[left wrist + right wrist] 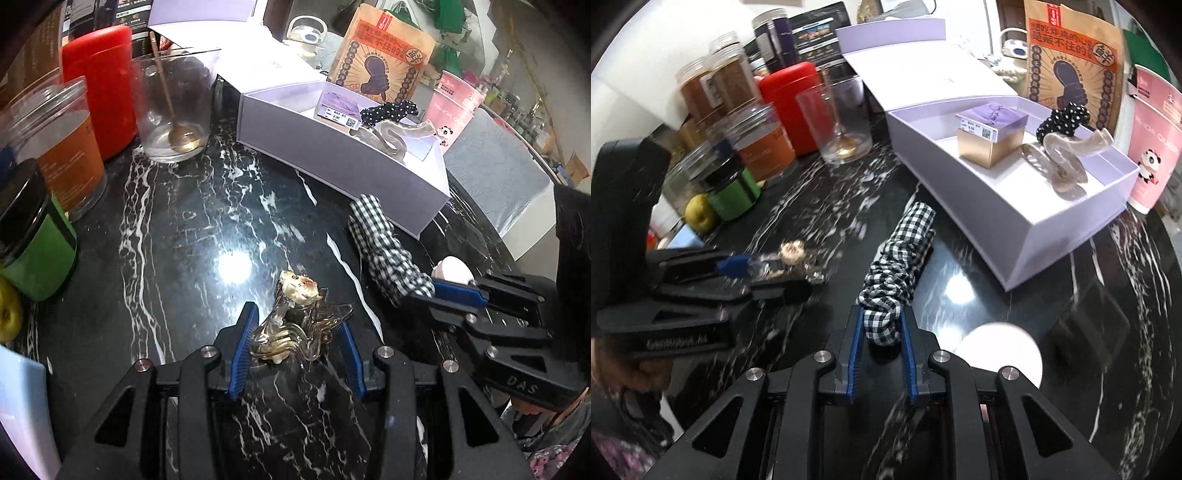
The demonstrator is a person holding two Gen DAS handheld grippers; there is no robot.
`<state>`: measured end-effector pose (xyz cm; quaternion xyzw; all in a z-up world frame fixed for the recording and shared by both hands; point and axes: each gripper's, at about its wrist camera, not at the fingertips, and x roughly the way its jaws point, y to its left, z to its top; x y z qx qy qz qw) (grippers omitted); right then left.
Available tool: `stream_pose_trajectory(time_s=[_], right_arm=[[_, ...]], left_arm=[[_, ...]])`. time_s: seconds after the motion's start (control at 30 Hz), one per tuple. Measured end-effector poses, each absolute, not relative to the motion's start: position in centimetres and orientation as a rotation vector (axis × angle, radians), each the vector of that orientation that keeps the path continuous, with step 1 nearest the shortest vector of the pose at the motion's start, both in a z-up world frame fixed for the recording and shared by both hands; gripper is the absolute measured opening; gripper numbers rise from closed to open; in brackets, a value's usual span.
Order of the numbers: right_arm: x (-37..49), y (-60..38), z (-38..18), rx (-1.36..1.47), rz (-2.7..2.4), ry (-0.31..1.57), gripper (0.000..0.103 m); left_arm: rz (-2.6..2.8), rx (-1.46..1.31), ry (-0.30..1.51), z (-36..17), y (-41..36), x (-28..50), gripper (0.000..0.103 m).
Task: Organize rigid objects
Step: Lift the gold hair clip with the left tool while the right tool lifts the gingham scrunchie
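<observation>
- Gingham scrunchie (899, 258) pinched at near end by right gripper (882, 332), rest lying on marble top (192, 236), beside lilac box (1052, 236).
- Amber hair claw (295, 321) clamped in left gripper (297, 334), w/ both likely bound for box.

Colours and patterns. Surface (192, 236): black with white marble veining. Scrunchie (897, 258): black-and-white gingham check. Second scrunchie (1062, 122): black with white polka dots. Hair clip (295, 325): translucent amber-brown with cream patches. S-shaped clip (1067, 155): clear, smoky beige. Box (1015, 229): pale lilac outside, white inside. Small carton (990, 133): gold sides, purple top. Canister (101, 88): red. Jar (733, 192): green with black lid. Paper cup (1152, 155): pink with panda print. Claw pads (855, 354): blue on black.
</observation>
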<state>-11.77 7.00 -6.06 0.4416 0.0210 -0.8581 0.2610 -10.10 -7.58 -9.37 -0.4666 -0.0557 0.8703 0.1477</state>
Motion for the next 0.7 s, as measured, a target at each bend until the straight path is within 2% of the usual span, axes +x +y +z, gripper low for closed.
stream_pose_trajectory(time_s=[0.43, 0.57, 0.7], right_arm=[[-7.7, 8.9, -5.8, 1.239, -2.272, 0.059, 0.022], [-8.1, 8.7, -6.0, 1.237, -2.307, 0.065, 0.042], [-9.0, 8.2, -6.4, 1.246, -2.3, 0.042, 0.048]], left_arm=[[2.457, -1.305, -0.036, -9.4, -5.8, -8.2, 0.043], [2.457, -1.302, -0.023, -9.5, -5.6, -8.4, 0.044], [2.459, -1.309, -0.001, -9.5, -5.4, -8.6, 0.044]])
